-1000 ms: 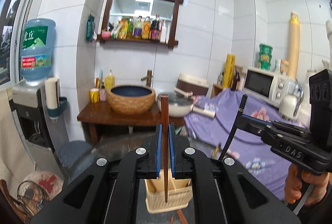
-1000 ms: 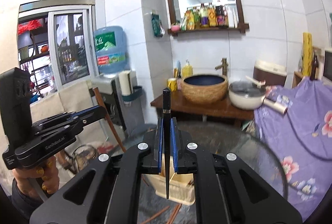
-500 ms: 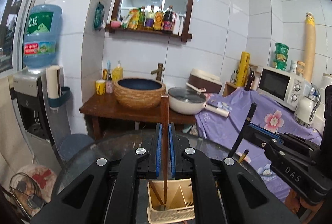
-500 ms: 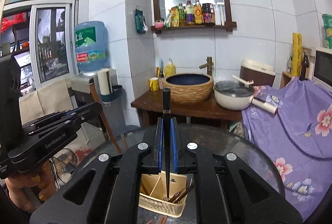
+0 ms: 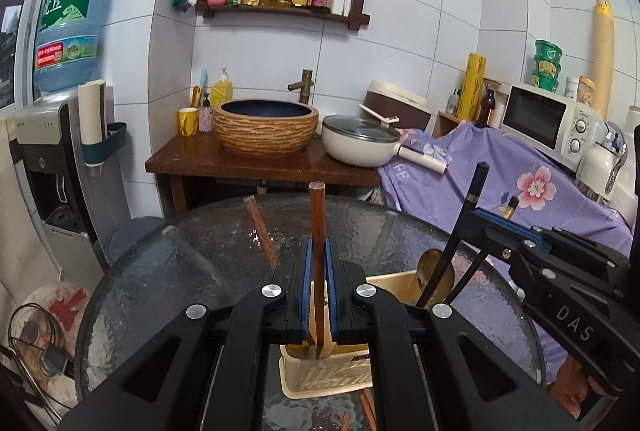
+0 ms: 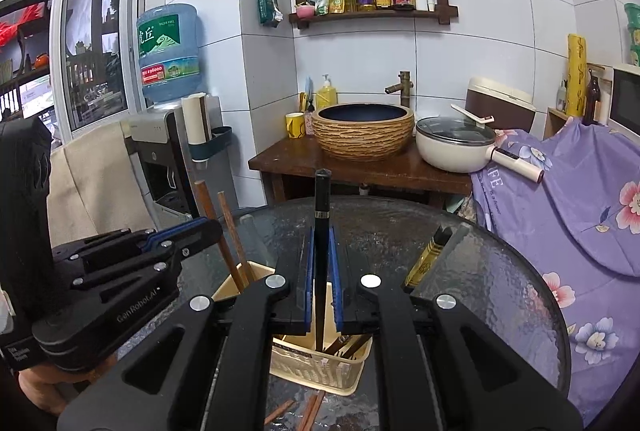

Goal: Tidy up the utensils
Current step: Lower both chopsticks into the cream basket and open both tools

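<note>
Over the round glass desk (image 5: 168, 271) two claws hang side by side above a cream utensil caddy (image 5: 320, 379), which sits near the desk's 6 o'clock edge.

The left claw (image 5: 317, 295) has its blue pads pressed tight on a brown wooden chopstick (image 5: 318, 223), held upright. Its lower tip is already down inside the caddy's left compartment, though whether it touches the bottom I cannot tell. Leaning toward 11 o'clock just beside it is another brown chopstick (image 5: 262, 235), already parked in that same compartment.

The right claw (image 6: 321, 287) is likewise closed on a black chopstick (image 6: 322, 215), upright, its tip dipped into the caddy's middle section, where a few dark utensil ends lie crossed. Off at 2 o'clock from this claw a black and gold handle (image 6: 426, 257) sticks up out of the caddy, and the left view shows a gold spoon (image 5: 434, 265) standing in the right compartment.

By my reckoning the job is well under way: several pieces are sorted and these two need only be let go. Still left are the loose brown chopsticks (image 6: 308, 409) lying on the glass at 6 o'clock, in front of the caddy.
</note>
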Action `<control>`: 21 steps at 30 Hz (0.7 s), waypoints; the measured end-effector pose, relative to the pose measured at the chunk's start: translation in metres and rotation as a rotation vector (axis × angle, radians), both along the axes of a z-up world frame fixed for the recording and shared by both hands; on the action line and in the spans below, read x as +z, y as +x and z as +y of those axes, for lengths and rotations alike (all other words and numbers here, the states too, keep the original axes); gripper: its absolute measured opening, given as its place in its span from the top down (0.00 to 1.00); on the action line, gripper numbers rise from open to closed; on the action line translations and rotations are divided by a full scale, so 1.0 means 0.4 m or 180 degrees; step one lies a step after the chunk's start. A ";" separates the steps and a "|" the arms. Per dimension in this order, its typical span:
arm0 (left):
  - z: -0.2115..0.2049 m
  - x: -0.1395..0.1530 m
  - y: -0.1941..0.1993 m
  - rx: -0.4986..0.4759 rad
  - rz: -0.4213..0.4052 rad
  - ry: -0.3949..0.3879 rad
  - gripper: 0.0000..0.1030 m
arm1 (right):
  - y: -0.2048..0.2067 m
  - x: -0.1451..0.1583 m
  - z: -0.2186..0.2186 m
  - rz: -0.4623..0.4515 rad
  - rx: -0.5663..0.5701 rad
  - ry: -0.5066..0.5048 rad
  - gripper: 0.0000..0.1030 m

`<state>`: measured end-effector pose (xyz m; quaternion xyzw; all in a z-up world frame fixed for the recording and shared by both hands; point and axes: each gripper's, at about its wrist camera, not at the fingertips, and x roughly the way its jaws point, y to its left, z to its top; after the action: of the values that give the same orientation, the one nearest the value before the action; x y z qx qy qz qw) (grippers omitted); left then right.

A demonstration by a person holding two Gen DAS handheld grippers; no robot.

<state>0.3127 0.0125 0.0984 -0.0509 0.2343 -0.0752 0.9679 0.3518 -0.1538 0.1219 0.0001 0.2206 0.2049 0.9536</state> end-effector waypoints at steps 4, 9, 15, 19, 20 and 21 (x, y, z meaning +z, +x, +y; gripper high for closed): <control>0.005 -0.025 0.006 0.0001 0.0064 -0.0010 0.94 | 0.001 -0.016 -0.003 0.0035 -0.0023 -0.0018 0.92; 0.005 -0.039 0.009 -0.0017 0.0128 -0.0014 0.94 | -0.007 -0.023 0.000 0.0008 -0.0009 -0.0043 0.92; 0.013 -0.032 -0.011 -0.0034 0.0051 -0.0031 0.91 | -0.033 -0.020 0.001 -0.0171 -0.0030 -0.0126 0.84; 0.023 -0.017 -0.060 0.0037 -0.0121 -0.0032 0.52 | -0.078 -0.009 -0.015 -0.0352 -0.0050 -0.0093 0.53; 0.025 -0.015 -0.076 0.0044 -0.0162 -0.0024 0.44 | -0.091 -0.006 -0.017 -0.0397 -0.0050 -0.0113 0.53; 0.026 -0.017 -0.085 0.0051 -0.0174 -0.0015 0.41 | -0.102 -0.003 -0.018 -0.0445 -0.0053 -0.0129 0.53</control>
<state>0.2788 0.0228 0.0918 -0.0529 0.2072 -0.0693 0.9744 0.3109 -0.1608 0.1207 -0.0318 0.1576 0.1920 0.9681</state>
